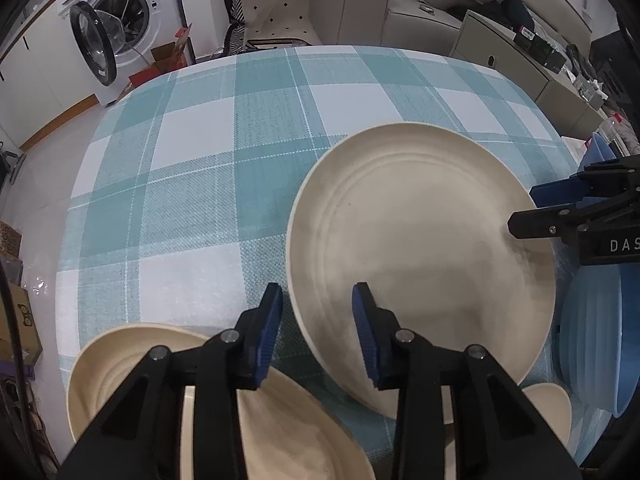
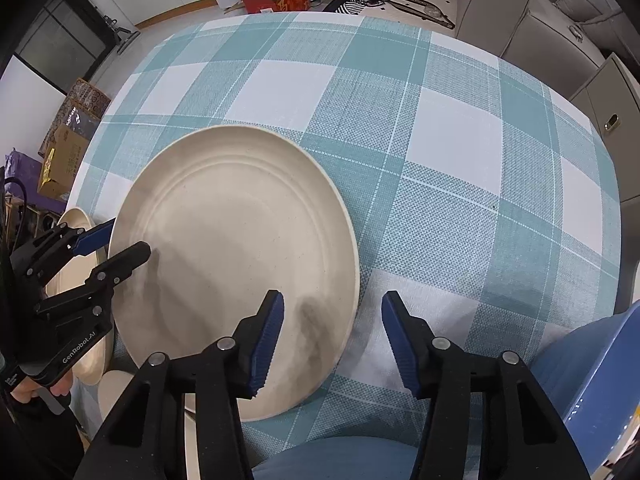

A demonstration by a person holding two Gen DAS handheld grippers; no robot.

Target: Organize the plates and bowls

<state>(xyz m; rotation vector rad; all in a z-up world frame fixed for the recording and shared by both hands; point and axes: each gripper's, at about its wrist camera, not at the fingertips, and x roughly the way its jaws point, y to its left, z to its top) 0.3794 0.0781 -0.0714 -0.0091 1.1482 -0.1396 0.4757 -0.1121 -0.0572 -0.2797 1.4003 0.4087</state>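
While straddling the near rim of the big cream plate (image 1: 420, 256) at 6 o'clock, hovering with the left gripper (image 1: 316, 336) spread wide and grasping nothing. Straddling the plate's edge at 5 o'clock with the right gripper (image 2: 332, 344), likewise released. Resting on the checked tablecloth (image 2: 440, 140): cream bowl (image 1: 132, 360) at 7 o'clock, blue bowl (image 2: 592, 380) at 4 o'clock.

A table (image 2: 460, 140) under a teal-and-white checked cloth carries the dishes. A large cream plate (image 2: 240, 256) lies flat on it. Left of that plate sit cream bowls (image 1: 120, 360), apparently nested. Right of the plate stand blue dishes (image 1: 592, 340), partly cut off by the frame. A small cream dish (image 1: 548, 404) lies just before the plate's near rim.
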